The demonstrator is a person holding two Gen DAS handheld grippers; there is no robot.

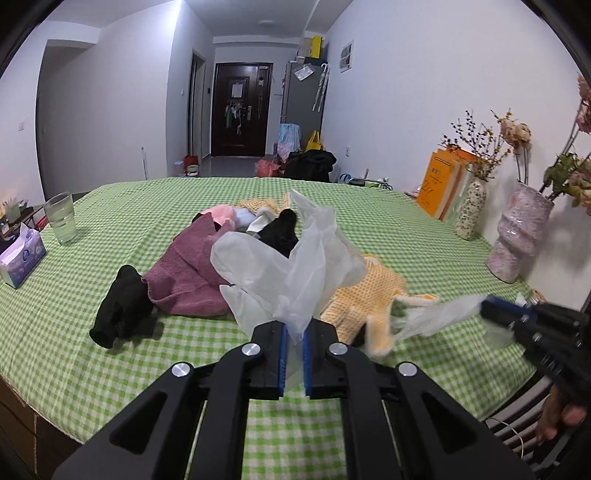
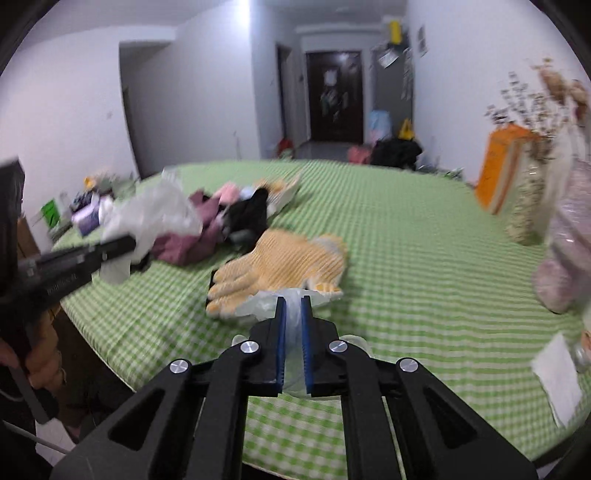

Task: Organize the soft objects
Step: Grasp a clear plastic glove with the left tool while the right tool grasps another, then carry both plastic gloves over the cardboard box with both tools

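Now each hand-held gripper, left (image 1: 294,332), right (image 2: 293,306), pinching its own thin, crinkled translucent glove (image 1: 295,266).

White walls (image 1: 110,92) enclose the room. At the far end a corridor leads to a dark door (image 1: 240,109), with a grey cabinet (image 1: 303,96) on its right. A ceiling lamp (image 1: 265,23) is above. The worktop has a green checked cloth (image 1: 369,206).

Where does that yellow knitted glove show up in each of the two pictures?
Left wrist view: the yellow glove lies right of centre, just beyond the left claw.
Right wrist view: it lies at centre, just beyond the right claw.
Shared landmark: the purple towel, left of the glove in both.
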